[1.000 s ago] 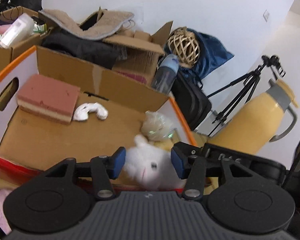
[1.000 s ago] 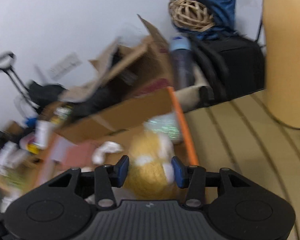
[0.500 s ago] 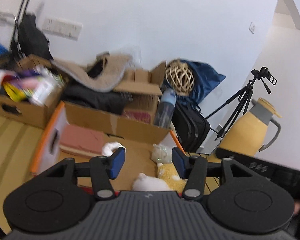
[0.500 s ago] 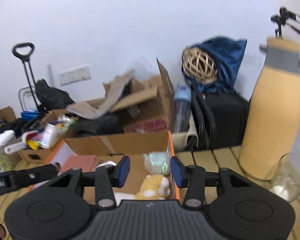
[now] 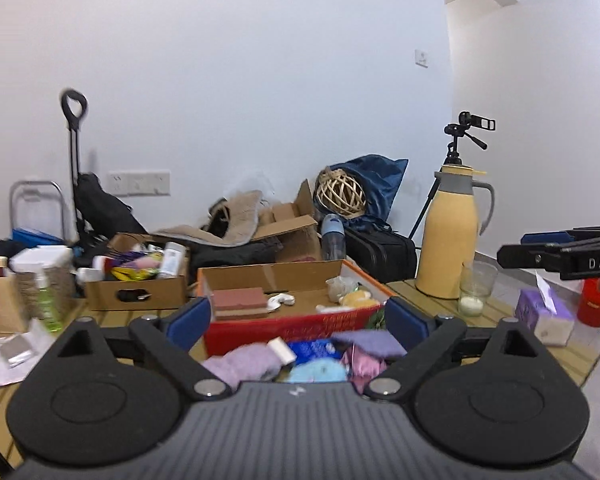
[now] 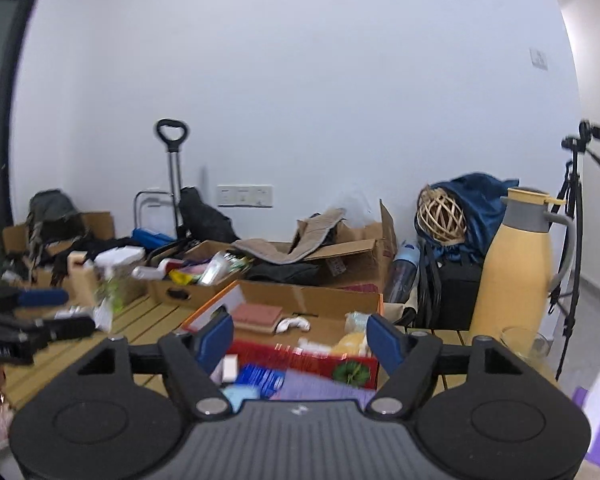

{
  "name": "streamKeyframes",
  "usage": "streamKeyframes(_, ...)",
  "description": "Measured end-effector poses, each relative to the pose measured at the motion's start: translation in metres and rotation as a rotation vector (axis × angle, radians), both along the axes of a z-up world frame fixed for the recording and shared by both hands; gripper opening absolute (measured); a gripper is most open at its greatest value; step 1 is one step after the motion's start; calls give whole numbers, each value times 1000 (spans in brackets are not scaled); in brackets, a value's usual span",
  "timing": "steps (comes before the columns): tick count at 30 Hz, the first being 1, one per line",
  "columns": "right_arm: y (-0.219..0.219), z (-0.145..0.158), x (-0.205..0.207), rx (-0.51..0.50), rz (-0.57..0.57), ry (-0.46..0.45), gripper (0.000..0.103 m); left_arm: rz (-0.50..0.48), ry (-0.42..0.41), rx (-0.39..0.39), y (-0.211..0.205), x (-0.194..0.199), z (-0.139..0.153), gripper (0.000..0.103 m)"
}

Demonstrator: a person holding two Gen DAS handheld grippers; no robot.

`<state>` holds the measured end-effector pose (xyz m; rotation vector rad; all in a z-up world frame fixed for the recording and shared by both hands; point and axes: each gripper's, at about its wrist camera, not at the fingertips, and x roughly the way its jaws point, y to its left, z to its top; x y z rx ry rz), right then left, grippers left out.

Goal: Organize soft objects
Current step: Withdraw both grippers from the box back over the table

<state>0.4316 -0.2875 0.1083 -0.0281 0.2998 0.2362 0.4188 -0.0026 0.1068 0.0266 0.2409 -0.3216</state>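
Observation:
An open cardboard box (image 5: 268, 276) with an orange rim and red front stands on the slatted table. Inside lie a pink sponge block (image 5: 240, 300), a small white soft piece (image 5: 281, 300), a pale bundle (image 5: 337, 286) and a yellow plush toy (image 5: 356, 300). In front of the box lie loose soft items: a lilac fuzzy cloth (image 5: 242, 364), a light blue puff (image 5: 318, 372), a purple cloth (image 5: 366, 338). My left gripper (image 5: 298, 318) is open and empty, back from the box. My right gripper (image 6: 300, 342) is open and empty, also back; the box (image 6: 312, 300) shows ahead of it.
A yellow thermos jug (image 5: 448, 240) and a glass (image 5: 476, 288) stand right of the box, with a purple tissue box (image 5: 544, 314) further right. Cluttered cardboard boxes (image 5: 136, 284), a black bag (image 5: 384, 250), a trolley and a tripod stand behind.
Both grippers have pulled back and up from the box. The white plush and the yellow plush that sat between the fingers now lie in the box. Both grippers are open wider.

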Motion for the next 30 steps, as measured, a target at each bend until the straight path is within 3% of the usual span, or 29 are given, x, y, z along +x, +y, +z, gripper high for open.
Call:
streamKeyframes(6,12,-44,-80,-23,-13,34,77,30,15,-30,22,-80,-32,101)
streamKeyframes(12,14,-75,-114,-1,14,119,79,95,66,5,29,-111,-57,102)
streamKeyframes(24,21,-97,-86,34,0,159,77,97,146,-19,19,-71,-80,102)
streamKeyframes(26,19,-103,-72,52,-9,174,72,96,159,-30,15,-54,-83,102)
streamKeyframes(30,18,-109,-43,76,-24,199,66,73,188,-34,4,-18,-86,89)
